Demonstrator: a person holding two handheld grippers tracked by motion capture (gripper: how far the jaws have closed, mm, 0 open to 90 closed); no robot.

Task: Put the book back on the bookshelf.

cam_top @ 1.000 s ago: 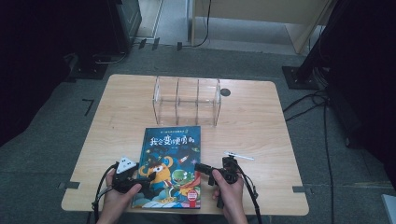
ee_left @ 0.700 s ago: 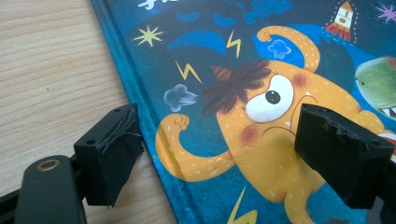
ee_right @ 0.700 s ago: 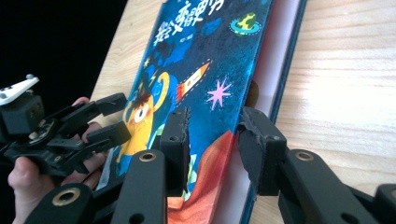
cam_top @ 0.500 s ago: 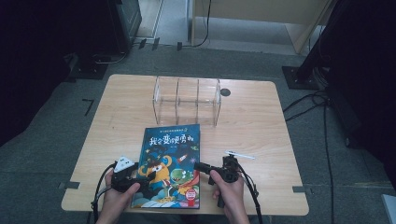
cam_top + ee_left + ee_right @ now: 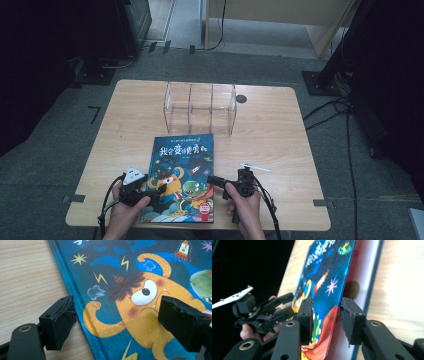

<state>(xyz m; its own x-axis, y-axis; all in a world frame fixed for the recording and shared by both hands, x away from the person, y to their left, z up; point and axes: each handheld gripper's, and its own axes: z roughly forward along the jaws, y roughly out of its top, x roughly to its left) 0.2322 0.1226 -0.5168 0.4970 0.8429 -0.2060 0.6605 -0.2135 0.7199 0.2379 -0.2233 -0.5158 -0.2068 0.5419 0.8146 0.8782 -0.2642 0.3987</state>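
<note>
A blue picture book point(image 5: 182, 175) with a yellow cartoon monster lies flat near the table's front edge. My left gripper point(image 5: 145, 192) is open at the book's left side; in the left gripper view one jaw sits over the bare wood by the spine and the other over the cover point(image 5: 140, 297). My right gripper point(image 5: 212, 180) reaches in from the book's right side. Its jaws stand a narrow gap apart, one on each side of the front cover point(image 5: 325, 287). That edge of the cover is lifted off the white page point(image 5: 364, 272) beneath.
A clear acrylic rack point(image 5: 200, 107) with three compartments stands behind the book at the table's middle back. A small dark round mark point(image 5: 241, 98) lies to its right. Bare wood point(image 5: 280, 145) stretches to the right of the book.
</note>
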